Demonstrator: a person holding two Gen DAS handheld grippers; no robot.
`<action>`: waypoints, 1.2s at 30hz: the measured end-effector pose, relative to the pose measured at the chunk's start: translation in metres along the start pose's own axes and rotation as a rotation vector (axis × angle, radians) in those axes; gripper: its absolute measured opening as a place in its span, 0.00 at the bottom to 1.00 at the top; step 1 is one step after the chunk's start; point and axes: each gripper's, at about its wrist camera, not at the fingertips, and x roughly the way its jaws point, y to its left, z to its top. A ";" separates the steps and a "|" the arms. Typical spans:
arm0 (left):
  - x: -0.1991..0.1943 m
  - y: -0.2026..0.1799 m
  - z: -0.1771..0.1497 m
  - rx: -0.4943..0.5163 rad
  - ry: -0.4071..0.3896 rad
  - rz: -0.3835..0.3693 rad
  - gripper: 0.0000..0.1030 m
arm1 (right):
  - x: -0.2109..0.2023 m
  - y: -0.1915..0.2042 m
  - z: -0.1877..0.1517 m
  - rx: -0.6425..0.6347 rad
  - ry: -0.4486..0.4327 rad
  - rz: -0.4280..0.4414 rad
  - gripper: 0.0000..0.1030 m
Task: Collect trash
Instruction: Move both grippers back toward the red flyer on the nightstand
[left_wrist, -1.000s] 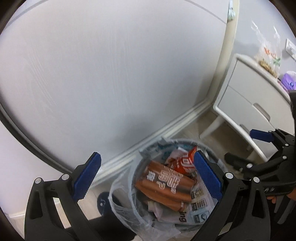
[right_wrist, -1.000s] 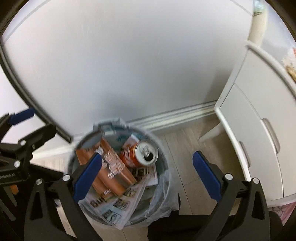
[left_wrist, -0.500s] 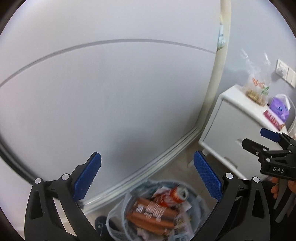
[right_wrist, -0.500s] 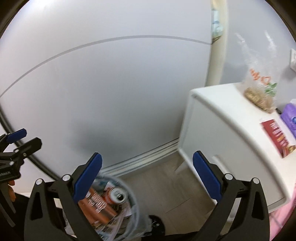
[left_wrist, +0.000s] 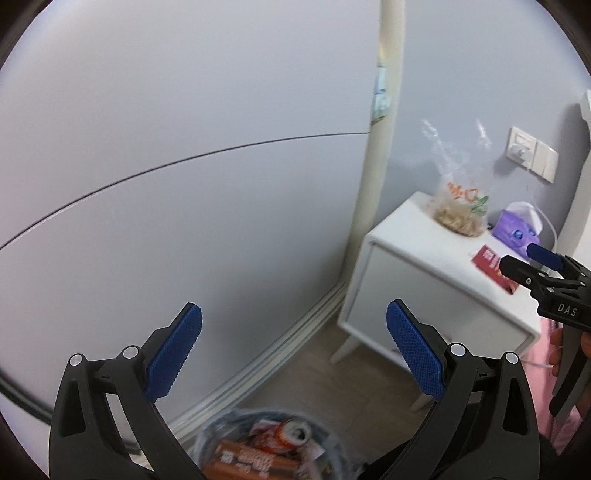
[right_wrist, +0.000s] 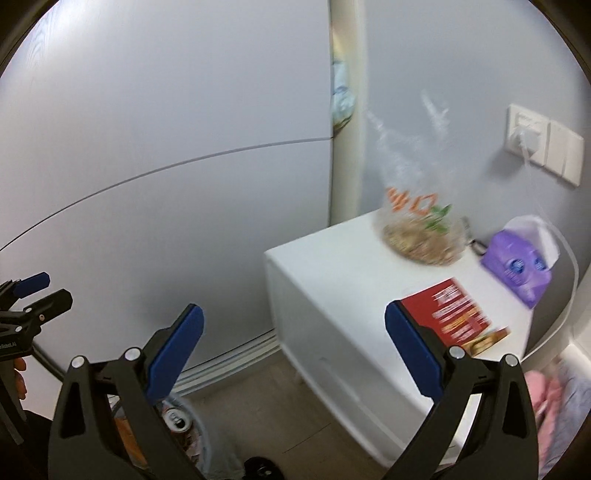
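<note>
Both the left gripper (left_wrist: 293, 354) and right gripper (right_wrist: 293, 352) are spread wide and hold nothing. The trash bin (left_wrist: 273, 448) sits low on the floor with a soda can (left_wrist: 291, 434) among wrappers inside; a red packet (right_wrist: 448, 314) lies on the white nightstand (right_wrist: 332, 280).

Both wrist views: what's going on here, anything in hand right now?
Nothing is in hand. The left gripper and right gripper are both open and empty, held above the floor. The bin sits low by the wall, holding a can and orange wrappers. Both grippers point toward the white nightstand, which carries a red packet, a snack bag and a purple tissue pack. The red packet looks the likely next pick.
</note>
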 end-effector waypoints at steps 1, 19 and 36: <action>0.001 -0.006 0.003 0.006 -0.003 -0.009 0.94 | -0.002 -0.005 0.002 0.004 -0.004 -0.008 0.93; 0.038 -0.141 0.036 0.156 0.029 -0.244 0.94 | -0.034 -0.132 -0.027 0.237 0.047 -0.129 0.93; 0.095 -0.238 0.041 0.323 0.104 -0.519 0.94 | -0.010 -0.197 -0.046 0.386 0.112 -0.141 0.93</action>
